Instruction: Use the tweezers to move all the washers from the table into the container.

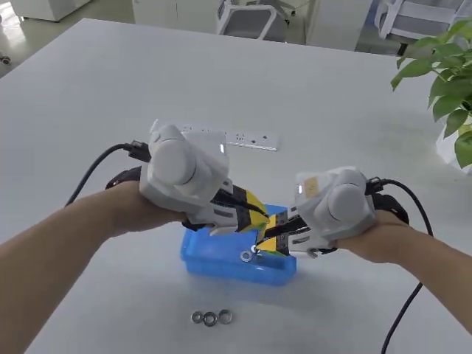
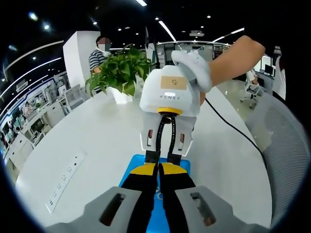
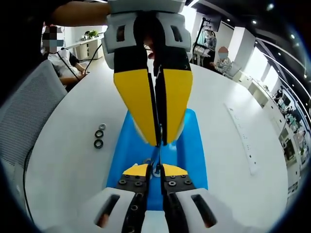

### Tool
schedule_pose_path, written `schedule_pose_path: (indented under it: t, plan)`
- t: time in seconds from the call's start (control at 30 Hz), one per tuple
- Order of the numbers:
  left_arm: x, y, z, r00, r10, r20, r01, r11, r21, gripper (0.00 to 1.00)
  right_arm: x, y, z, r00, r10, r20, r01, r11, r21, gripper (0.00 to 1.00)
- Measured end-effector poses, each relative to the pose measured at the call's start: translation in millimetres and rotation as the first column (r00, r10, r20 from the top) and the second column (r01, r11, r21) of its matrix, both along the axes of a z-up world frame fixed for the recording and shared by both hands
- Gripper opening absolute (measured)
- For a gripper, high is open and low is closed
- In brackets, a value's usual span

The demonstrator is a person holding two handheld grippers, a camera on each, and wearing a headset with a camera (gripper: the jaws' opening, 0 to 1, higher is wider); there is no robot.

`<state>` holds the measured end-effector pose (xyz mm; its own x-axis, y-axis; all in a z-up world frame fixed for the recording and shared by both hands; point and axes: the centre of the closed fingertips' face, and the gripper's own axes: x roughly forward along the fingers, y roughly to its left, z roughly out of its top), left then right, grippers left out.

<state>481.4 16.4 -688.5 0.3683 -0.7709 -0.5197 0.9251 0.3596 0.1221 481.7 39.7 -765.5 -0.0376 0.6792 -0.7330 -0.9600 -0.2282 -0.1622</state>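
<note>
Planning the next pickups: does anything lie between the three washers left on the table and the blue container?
Nothing visible does. The washers sit in a row on the bare table, in front of the near wall of the container, with only open tabletop between them.

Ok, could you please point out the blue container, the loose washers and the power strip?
blue container point(image 1: 214, 262): head view, front wall.
loose washers point(image 1: 210, 318): head view, middle washer of three.
power strip point(image 1: 247, 139): head view, its middle.

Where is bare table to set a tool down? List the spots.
Free: the wide table beyond the power strip; a smaller patch right of the three washers. Crowded: over the container, where the left gripper and right gripper meet.
</note>
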Motion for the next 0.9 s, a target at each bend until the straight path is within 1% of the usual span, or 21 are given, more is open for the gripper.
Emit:
schedule_pose_path:
  t: [0.2, 0.4, 0.43, 0.53, 0.7, 0.9]
  plan:
    - [-0.4, -2.4, -0.8, 1.0, -0.016, 0.006, 0.016, 1.0, 0.005, 0.06, -0.3, -0.7, 0.2, 1.0, 0.009, 0.016, -0.008, 1.0, -0.014, 0.11]
    - [0.8, -3.6, -1.2, 1.0, -0.024, 0.011, 0.023, 1.0, 0.011, 0.05, -0.4, -1.8, 2.0, 0.999, 0.011, 0.033, -0.01, 1.0, -0.019, 0.16]
    - [1.1, -3.3, -1.0, 1.0, -0.025, 0.015, 0.025, 1.0, 0.016, 0.05, -0.4, -2.5, 3.4, 0.999, 0.006, 0.033, -0.006, 1.0, -0.014, 0.17]
    - [1.5, -3.4, -0.6, 1.0, -0.026, 0.014, 0.026, 0.999, 0.018, 0.05, 0.4, -5.1, 6.8, 0.999, -0.006, 0.036, 0.006, 1.0, -0.011, 0.18]
    - [1.6, -4.6, 1.6, 0.999, -0.03, 0.018, 0.03, 0.999, 0.017, 0.05, 2.2, -9.6, 15.2, 0.998, -0.052, 0.029, 0.052, 0.999, 0.007, 0.24]
    - [1.1, -4.8, 7.3, 0.999, -0.031, 0.024, 0.03, 0.999, 0.017, 0.05, 1.4, -16.8, 27.1, 0.995, -0.09, 0.035, 0.089, 0.996, 0.027, 0.27]
